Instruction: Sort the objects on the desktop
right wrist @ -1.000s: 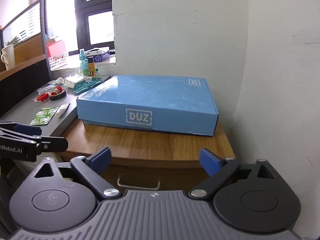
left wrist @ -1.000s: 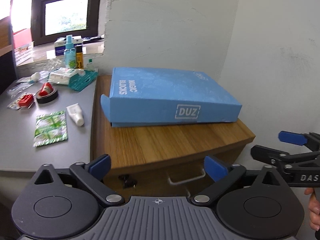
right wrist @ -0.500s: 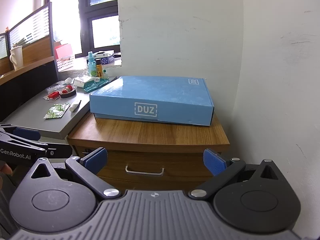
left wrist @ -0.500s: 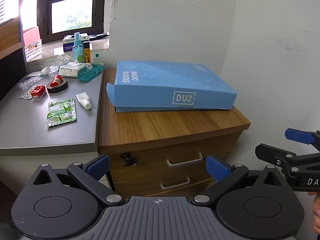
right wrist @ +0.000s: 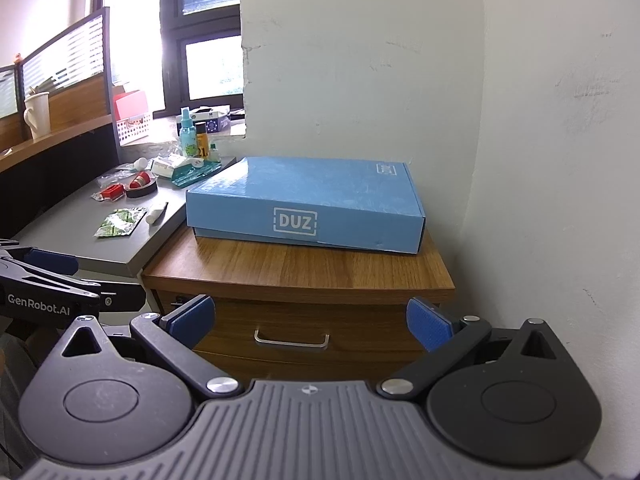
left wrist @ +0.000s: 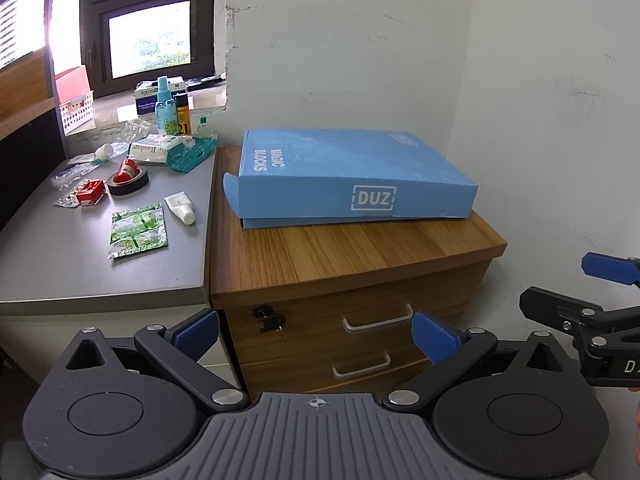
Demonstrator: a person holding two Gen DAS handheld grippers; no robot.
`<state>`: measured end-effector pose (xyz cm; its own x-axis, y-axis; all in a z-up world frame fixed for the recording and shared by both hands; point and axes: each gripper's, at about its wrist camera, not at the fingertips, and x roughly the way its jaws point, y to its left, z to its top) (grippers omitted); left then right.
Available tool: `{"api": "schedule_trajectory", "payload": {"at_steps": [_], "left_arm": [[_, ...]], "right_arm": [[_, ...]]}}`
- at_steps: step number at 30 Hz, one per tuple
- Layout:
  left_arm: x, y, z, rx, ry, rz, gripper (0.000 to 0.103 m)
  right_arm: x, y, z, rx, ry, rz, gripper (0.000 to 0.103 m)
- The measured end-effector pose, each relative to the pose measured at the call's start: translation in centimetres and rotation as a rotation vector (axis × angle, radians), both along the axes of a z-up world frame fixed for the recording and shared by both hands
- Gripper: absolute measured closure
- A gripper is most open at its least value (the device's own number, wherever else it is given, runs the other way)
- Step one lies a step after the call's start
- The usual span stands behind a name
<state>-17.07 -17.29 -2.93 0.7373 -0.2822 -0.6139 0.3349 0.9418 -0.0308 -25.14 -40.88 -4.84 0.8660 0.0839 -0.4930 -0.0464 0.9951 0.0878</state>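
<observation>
A closed blue DUZ box (left wrist: 352, 172) lies on a wooden drawer cabinet (left wrist: 344, 252); it also shows in the right wrist view (right wrist: 308, 204). On the grey desk (left wrist: 72, 252) to its left lie a green sachet pack (left wrist: 138, 230), a white tube (left wrist: 181, 208), a black tape roll (left wrist: 128, 182) with a red item in it, a small red box (left wrist: 91, 191) and several bottles (left wrist: 166, 108). My left gripper (left wrist: 316, 334) is open and empty, held back in front of the cabinet drawers. My right gripper (right wrist: 310, 324) is open and empty, likewise held back.
A white wall corner stands behind and right of the cabinet. A window sill with a perforated basket (left wrist: 76, 110) and a box is at the back left. The cabinet has two drawer handles (left wrist: 378, 320) and a key in its lock (left wrist: 270, 316).
Both grippers have pulled back and away from the cabinet; the box looks smaller and the drawer fronts have come into view. Both stay open.
</observation>
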Motion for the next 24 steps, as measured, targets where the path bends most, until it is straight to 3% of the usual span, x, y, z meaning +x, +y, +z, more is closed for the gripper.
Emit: {"api": "schedule_trajectory", "payload": {"at_steps": [24], "left_arm": [[-0.1,-0.13,-0.37,0.04,-0.004,0.006,0.0]], "right_arm": [[-0.04,0.07,-0.2,0.0,0.009,-0.001,0.0]]}}
